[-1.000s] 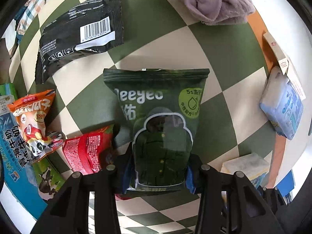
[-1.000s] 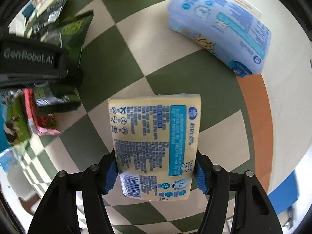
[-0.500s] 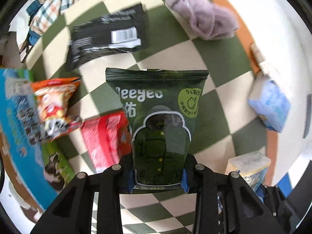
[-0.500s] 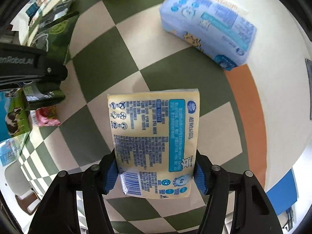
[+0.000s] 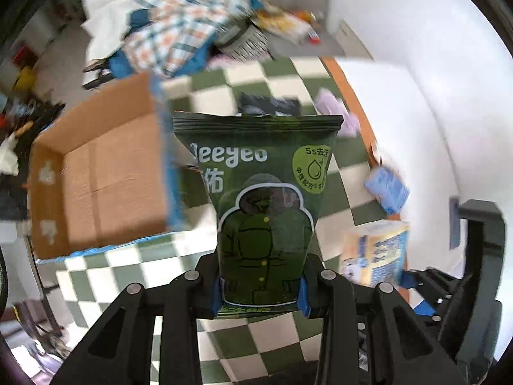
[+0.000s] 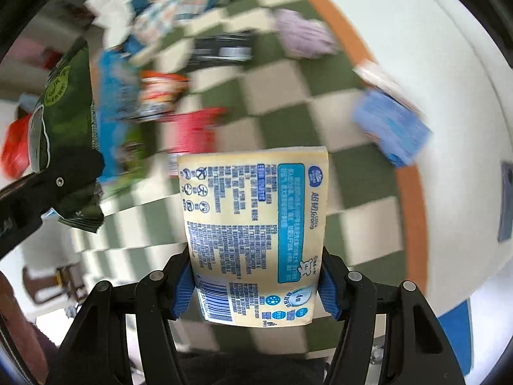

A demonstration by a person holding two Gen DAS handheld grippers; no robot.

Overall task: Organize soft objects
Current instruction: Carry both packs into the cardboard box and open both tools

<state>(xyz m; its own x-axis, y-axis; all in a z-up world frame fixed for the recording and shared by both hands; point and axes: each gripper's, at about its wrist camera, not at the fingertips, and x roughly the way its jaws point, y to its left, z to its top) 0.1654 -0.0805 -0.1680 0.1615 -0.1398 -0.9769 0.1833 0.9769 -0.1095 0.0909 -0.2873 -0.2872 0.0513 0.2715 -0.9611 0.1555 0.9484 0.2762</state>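
Observation:
My left gripper (image 5: 260, 292) is shut on a dark green wipes pack (image 5: 261, 205) and holds it upright above the checkered cloth; the pack also shows at the left of the right wrist view (image 6: 64, 122). My right gripper (image 6: 255, 292) is shut on a pale yellow tissue pack (image 6: 256, 224), lifted off the cloth; it also shows in the left wrist view (image 5: 375, 252). An open cardboard box (image 5: 96, 179) stands to the left of the green pack.
On the green-and-white checkered cloth (image 6: 288, 83) lie a blue tissue pack (image 6: 391, 128), a lilac cloth (image 6: 304, 35), a black pouch (image 6: 221, 51), a red pack (image 6: 198, 128) and an orange snack bag (image 6: 160, 93). A plaid garment (image 5: 179, 22) lies at the far end.
Both grippers have risen and tilted up with their packs still held. The cardboard box and the far end of the table have come into the left wrist view.

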